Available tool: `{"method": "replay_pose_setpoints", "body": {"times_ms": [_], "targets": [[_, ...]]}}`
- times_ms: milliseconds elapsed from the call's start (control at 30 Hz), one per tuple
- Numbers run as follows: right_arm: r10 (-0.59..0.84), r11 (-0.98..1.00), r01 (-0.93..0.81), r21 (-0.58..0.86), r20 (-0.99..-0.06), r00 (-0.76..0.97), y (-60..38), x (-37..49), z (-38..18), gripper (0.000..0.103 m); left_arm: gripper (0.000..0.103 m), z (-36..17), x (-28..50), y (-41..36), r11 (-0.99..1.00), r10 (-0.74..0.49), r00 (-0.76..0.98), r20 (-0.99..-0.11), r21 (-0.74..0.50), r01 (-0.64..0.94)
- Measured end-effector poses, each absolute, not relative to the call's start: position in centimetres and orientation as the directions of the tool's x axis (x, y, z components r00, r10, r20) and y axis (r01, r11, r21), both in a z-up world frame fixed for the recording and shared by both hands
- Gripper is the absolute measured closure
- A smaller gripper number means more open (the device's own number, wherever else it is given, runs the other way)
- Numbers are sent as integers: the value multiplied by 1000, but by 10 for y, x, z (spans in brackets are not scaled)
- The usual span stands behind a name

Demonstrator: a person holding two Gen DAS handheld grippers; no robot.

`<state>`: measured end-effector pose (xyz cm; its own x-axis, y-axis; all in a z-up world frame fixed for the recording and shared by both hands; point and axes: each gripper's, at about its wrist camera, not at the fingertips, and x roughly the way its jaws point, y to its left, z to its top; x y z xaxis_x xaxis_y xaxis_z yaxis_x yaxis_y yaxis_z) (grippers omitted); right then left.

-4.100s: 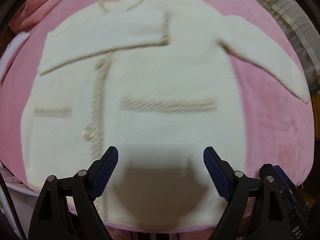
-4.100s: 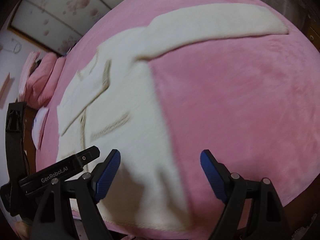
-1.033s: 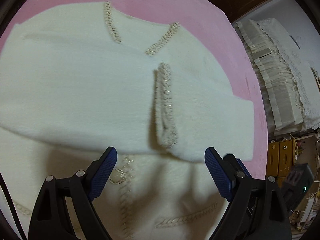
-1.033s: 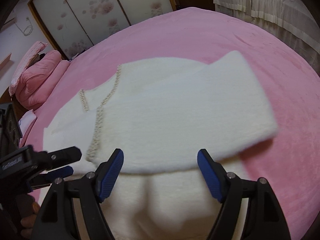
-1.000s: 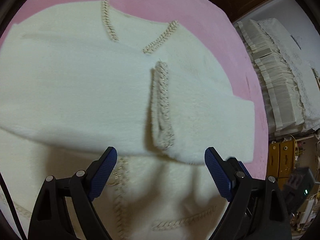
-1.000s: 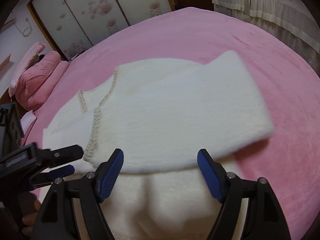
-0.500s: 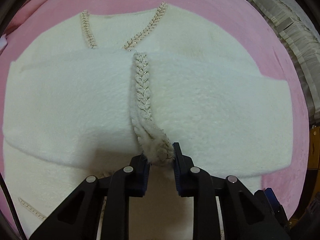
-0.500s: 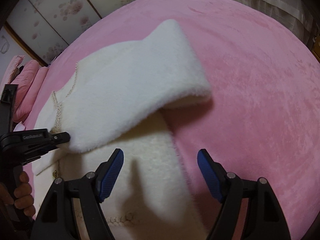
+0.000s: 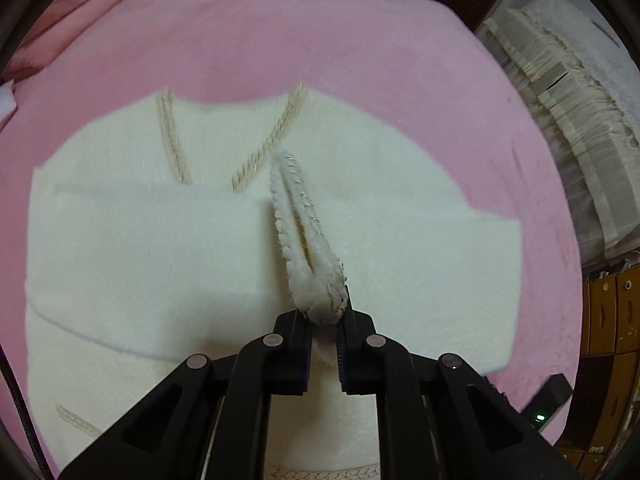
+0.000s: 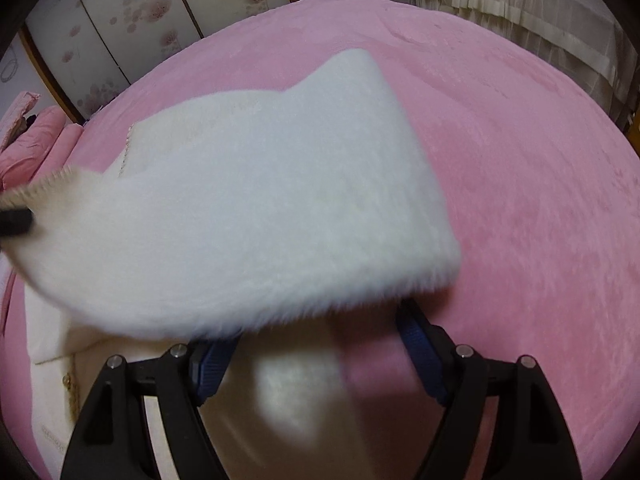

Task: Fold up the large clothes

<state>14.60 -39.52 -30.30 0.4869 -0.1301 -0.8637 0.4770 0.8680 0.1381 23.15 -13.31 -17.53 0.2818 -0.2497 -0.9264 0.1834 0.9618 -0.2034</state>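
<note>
On the pink bed (image 9: 360, 48), a white cardigan (image 9: 132, 364) lies flat with its front up and its braided neckline (image 9: 276, 140) toward the far side. Both sleeves are already brought in across the chest: the left sleeve (image 9: 140, 256) rests flat, while the right sleeve (image 10: 260, 216) is lifted off the body, judged to be mid-placement. The task therefore appears to be in its early part; the sleeve has yet to be laid down, and the body, whose lower front with its braid trim lies unfolded near the cameras, has yet to be folded up. The left hand-held gripper (image 9: 323, 340) is clamped on the braided cuff (image 9: 308, 248) of the right sleeve, the cuff standing up out of the closed jaws over the middle of the chest. The right hand-held gripper (image 10: 316, 360) has its jaws wide apart and holds nothing; it sits at the cardigan's right edge, and the raised sleeve hangs just beyond and above it, hiding its fingertips, so contact with the cloth cannot be told.
</note>
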Motion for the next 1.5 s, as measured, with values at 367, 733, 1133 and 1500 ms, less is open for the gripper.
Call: {"method": "replay_pose_setpoints", "body": {"times_ms": [367, 733, 1133, 1500], "targets": [[-199, 879, 474, 58, -858, 474, -383, 151, -297, 25, 96, -91, 251, -80, 988, -123, 514, -849, -58, 140], [-253, 838, 542, 55, -843, 475, -370, 145, -300, 25, 96, -162, 254, 9, 1000, 18, 414, -910, 15, -12], [-328, 885, 457, -88, -814, 480, -361, 168, -293, 25, 96, -226, 244, 30, 998, -56, 267, -962, -63, -19], [-282, 839, 541, 54, -807, 518, -421, 173, -298, 25, 96, -224, 237, 35, 958, -258, 214, -942, -278, -68]]}}
